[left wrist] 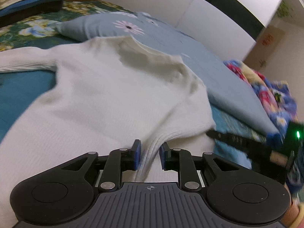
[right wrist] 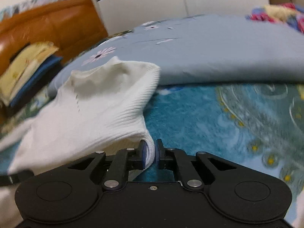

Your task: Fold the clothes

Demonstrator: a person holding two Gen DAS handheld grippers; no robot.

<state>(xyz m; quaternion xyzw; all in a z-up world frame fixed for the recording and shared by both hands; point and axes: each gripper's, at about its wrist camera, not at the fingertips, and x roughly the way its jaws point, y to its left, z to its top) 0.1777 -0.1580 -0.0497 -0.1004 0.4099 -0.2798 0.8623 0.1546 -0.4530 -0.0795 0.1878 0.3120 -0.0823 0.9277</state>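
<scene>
A white ribbed sweater lies spread on a teal patterned bed cover, its collar toward the pillow. My left gripper is shut on a raised fold of the sweater, which fills the gap between the blue pads. In the right wrist view, my right gripper is shut on the sweater's edge, with a thin layer pinched between its pads and the cloth lifted off the cover. The right gripper also shows at the right of the left wrist view, its tips at the sweater's edge.
A grey-blue pillow with daisy prints lies behind the sweater. A bright floral blanket is bunched at the far right. Folded fabrics are stacked by a brown headboard. A white wall stands behind the bed.
</scene>
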